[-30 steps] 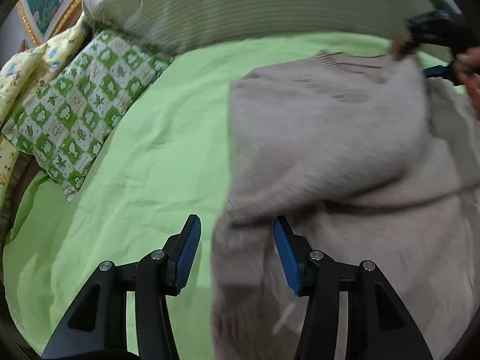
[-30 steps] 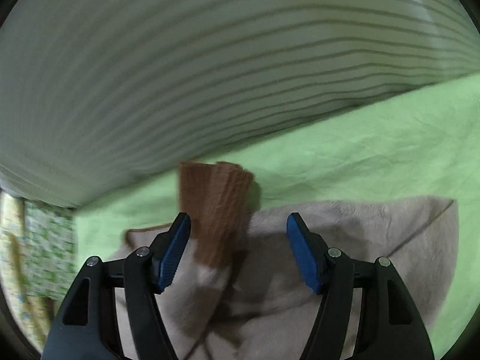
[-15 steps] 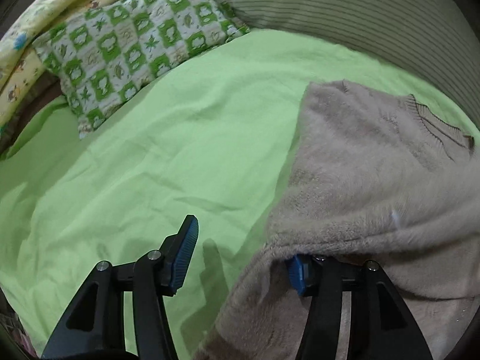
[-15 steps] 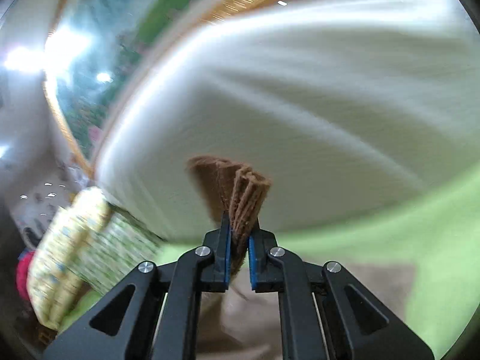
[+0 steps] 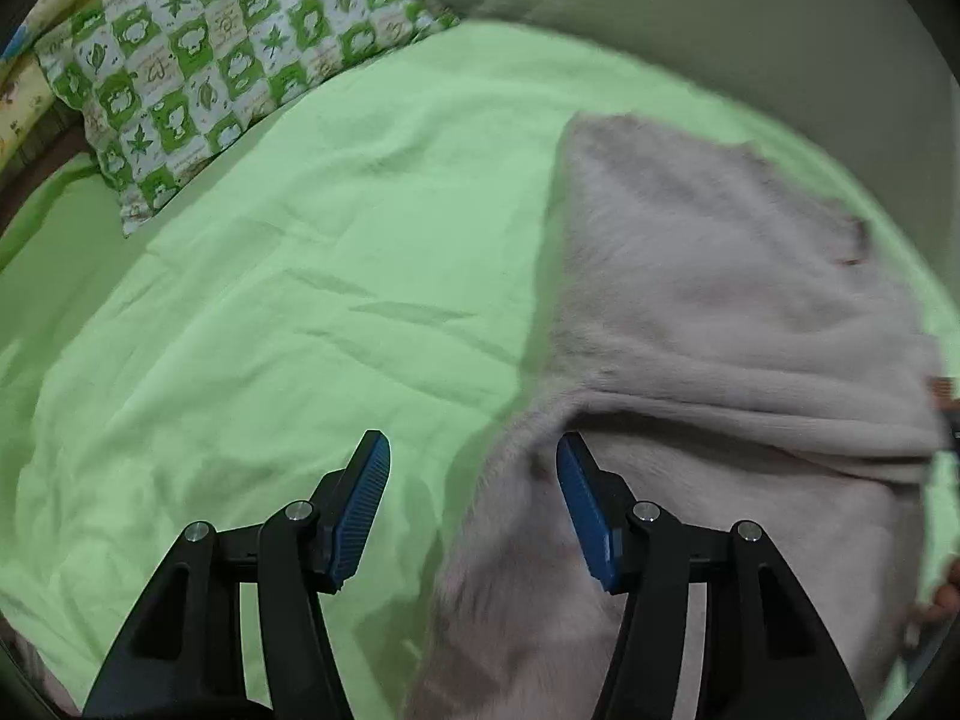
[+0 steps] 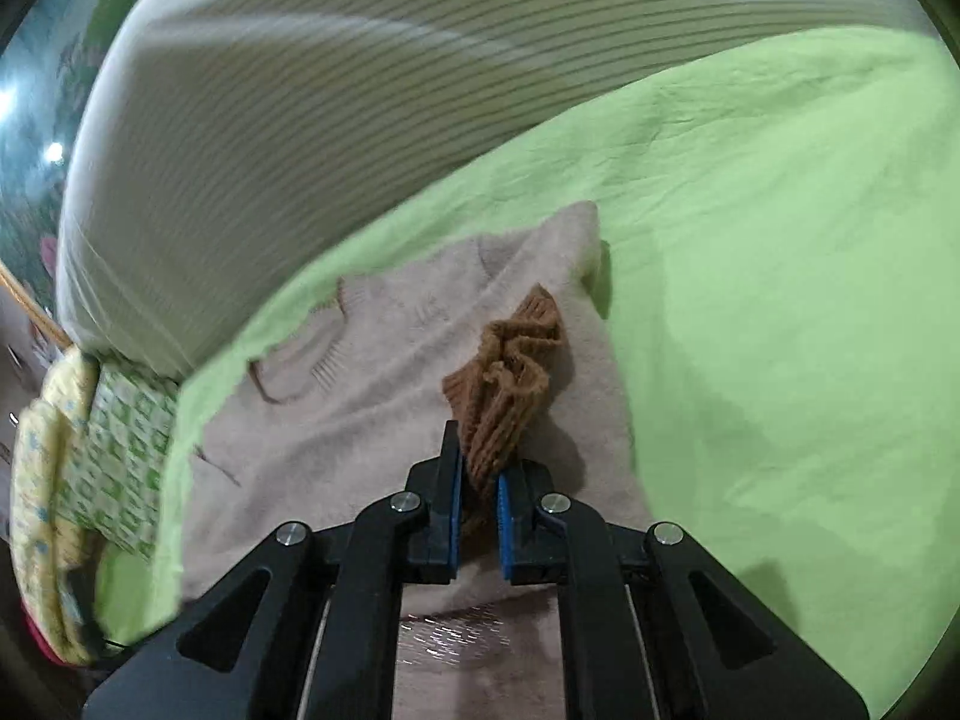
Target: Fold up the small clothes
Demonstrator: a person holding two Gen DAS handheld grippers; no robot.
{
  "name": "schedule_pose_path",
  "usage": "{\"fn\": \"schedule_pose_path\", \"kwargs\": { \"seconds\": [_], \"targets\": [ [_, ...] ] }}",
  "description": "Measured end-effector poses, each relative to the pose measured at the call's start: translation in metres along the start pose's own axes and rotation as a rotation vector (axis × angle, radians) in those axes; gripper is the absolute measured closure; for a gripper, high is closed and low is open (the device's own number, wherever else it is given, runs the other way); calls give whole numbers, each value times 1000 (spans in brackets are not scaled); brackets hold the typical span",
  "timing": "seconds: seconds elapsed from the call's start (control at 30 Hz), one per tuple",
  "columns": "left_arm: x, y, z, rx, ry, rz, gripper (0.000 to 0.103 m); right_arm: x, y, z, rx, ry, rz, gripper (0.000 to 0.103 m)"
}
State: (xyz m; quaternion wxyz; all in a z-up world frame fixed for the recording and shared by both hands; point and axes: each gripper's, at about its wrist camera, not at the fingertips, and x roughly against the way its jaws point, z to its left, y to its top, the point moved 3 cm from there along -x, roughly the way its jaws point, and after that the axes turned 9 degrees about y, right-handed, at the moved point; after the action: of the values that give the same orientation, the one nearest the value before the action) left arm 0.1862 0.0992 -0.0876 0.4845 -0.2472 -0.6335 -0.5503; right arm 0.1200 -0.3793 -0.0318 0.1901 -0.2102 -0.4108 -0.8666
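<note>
On the green sheet [image 5: 300, 312], a beige sweater [image 5: 708, 300] is lying partly folded, its top toward the striped cushion [image 6: 360, 90]. Over its left edge the left gripper [image 5: 474, 504] is hanging with fingers spread wide, gripping nothing. Above it the right gripper [image 6: 478, 504] is pinching the brown ribbed cuff [image 6: 510, 372]. Near the sheet's far-left corner a checked pillow [image 5: 228, 54] is resting.

One beige sweater [image 5: 720, 300], one green sheet [image 5: 300, 330], two pillows [image 5: 228, 60].
</note>
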Motion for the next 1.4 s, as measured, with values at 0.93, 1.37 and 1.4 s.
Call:
{"fn": "schedule_pose_path", "kwargs": {
  "seconds": [0.93, 1.37, 1.4],
  "targets": [
    [-57, 111, -197, -1151, -226, 5, 33, -71, 33, 55, 591, 82, 432, 39],
    [-68, 118, -209, -1224, -266, 70, 71, -82, 14, 46, 687, 18, 515, 94],
    [-65, 119, -206, -1207, -284, 71, 79, -78, 15, 47, 686, 20, 496, 95]
  ]
}}
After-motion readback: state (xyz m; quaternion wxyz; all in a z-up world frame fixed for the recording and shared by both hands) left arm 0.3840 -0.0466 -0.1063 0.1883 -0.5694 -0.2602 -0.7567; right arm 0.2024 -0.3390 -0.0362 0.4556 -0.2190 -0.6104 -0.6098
